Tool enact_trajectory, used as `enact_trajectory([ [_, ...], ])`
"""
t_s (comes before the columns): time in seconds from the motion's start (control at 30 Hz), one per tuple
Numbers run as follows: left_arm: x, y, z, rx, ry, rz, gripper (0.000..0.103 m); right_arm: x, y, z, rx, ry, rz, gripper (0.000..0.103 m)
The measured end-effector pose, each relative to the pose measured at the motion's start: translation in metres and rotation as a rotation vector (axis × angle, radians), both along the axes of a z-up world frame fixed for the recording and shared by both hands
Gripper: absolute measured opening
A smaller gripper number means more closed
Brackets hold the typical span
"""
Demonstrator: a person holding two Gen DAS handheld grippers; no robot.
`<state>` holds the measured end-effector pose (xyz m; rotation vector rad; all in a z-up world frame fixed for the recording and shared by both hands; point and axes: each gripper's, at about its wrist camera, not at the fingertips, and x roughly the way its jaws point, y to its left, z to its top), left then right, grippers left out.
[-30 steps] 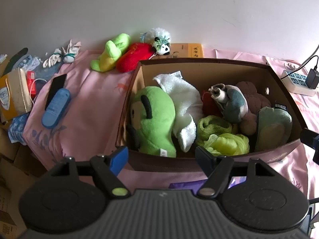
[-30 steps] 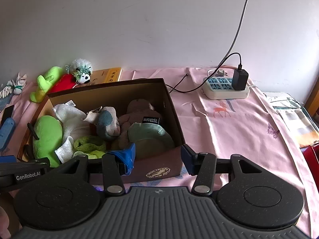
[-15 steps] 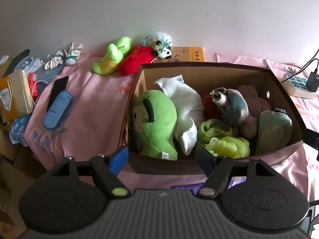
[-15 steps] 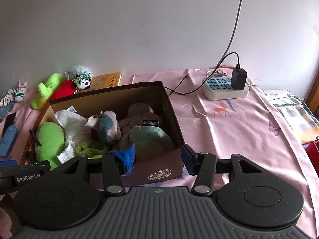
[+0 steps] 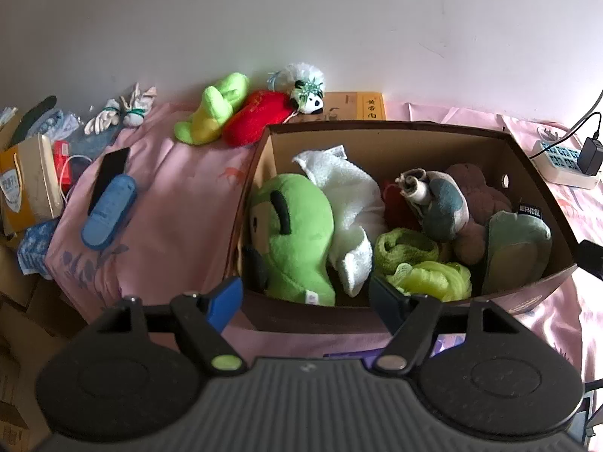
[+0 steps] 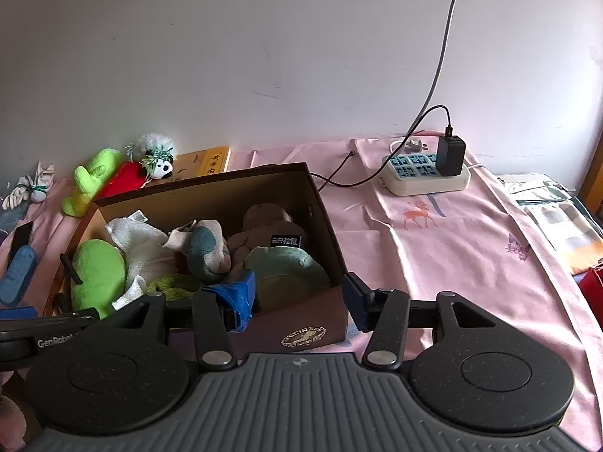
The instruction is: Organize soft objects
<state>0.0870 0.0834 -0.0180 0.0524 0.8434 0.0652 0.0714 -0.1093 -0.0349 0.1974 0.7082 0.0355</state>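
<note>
Right wrist view: "MULINSEN" badge (image 6: 303, 336) marks a brown cardboard box (image 6: 324, 222) on pink bedding (image 6: 433, 248), packed with plush toys (image 6: 98, 275). Both claws, left gripper (image 5: 305, 295) and right gripper (image 6: 299, 297), hang released, empty.

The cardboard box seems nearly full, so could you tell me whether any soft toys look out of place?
Yes. Three soft toys lie outside the cardboard box, on the pink sheet by the wall behind its back left corner: a green plush, a red plush and a small panda. A white cloth bundle lies further left.
</note>
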Motion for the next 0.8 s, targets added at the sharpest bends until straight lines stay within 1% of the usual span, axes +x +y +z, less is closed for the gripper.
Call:
enact_trajectory([
  [0.8,0.0034,0.0002,-0.0056,-0.006,0.030,-0.004,0.075,-0.0010,0.0057,0.0003,-0.002,-0.016,0.024,0.036],
])
